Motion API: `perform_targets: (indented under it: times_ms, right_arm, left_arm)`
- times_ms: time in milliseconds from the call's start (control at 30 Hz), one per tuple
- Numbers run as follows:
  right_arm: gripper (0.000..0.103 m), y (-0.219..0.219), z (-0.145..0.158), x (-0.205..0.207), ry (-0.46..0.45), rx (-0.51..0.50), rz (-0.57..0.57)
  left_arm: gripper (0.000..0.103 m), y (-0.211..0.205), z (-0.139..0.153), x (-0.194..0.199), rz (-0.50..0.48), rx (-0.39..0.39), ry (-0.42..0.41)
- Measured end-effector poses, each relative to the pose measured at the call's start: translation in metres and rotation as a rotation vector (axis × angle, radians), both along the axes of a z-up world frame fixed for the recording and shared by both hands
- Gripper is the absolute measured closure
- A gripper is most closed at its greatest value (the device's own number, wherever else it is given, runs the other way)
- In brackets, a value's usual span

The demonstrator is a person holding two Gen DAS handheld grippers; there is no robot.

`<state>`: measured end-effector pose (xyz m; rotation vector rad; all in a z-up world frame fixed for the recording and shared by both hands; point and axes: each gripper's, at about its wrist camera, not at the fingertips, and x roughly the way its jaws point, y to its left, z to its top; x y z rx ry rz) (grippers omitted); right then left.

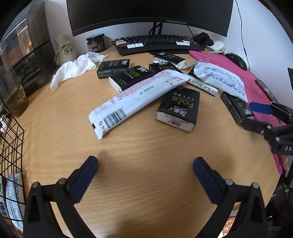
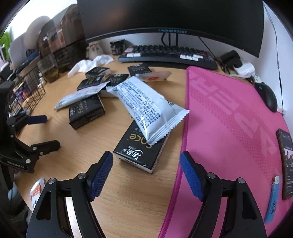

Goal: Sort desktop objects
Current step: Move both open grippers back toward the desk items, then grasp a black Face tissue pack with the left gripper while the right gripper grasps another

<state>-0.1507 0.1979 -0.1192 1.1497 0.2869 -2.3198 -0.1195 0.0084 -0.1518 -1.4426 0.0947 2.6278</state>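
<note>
From your left wrist camera, your left gripper hangs over bare wood of the desk with its jaws spread wide and nothing between them. Ahead lies a long white snack packet, barcode end toward you, its far end propped on a black "Face" tissue pack. Just to its right a second black tissue pack lies flat on the desk. More black packs cluster behind, and a second white wrapper rests across them toward the pink mouse mat. Your right gripper enters from the right edge, jaws apart, near a tissue pack at the mat's border. A wire basket stands at the left edge, with a white packet visible behind its mesh. A crumpled paper towel, a dark jar, the keyboard and the monitor sit farther back.

From your right wrist camera, your right gripper has its jaws wide, holding nothing. Just ahead of the blue pads lies a black tissue pack, with the white wrapper lying on its far end. The pink mat runs along the right, carrying a phone, a blue lighter and a black mouse. Your left gripper shows at the left, open, in front of the basket.
</note>
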Motion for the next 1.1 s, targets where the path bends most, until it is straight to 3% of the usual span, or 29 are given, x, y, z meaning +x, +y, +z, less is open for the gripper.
perform_targets:
  times_ms: [100, 233, 600, 867, 933, 1067, 1100]
  right_arm:
    - [0.013, -0.005, -0.002, 0.002, 0.004, 0.015, 0.015]
    - [0.01, -0.007, -0.001, 0.001, -0.002, 0.007, 0.014]
    - [0.0, -0.014, -0.004, 0.002, 0.002, 0.018, 0.024]
    - [0.0, -0.023, -0.007, -0.011, 0.008, 0.065, -0.03]
    - [0.008, -0.024, -0.007, -0.013, 0.021, 0.077, -0.049]
    - [0.051, -0.013, -0.001, -0.019, 0.044, 0.105, -0.119]
    - [0.051, -0.01, 0.0, -0.021, 0.036, 0.095, -0.116]
  left_arm:
    - [0.0, 0.01, 0.002, -0.004, -0.027, -0.005, -0.025]
    - [0.0, 0.035, 0.002, -0.011, -0.206, -0.005, -0.015]
    - [0.001, 0.047, 0.003, -0.055, -0.174, -0.011, -0.038]
    - [0.039, 0.05, 0.011, -0.061, -0.174, -0.003, 0.0]
    - [0.044, 0.048, 0.013, -0.059, -0.173, -0.002, 0.0]
    - [0.05, 0.043, 0.014, -0.053, -0.158, -0.005, -0.009]
    - [0.05, 0.041, 0.014, -0.051, -0.154, -0.006, -0.011]
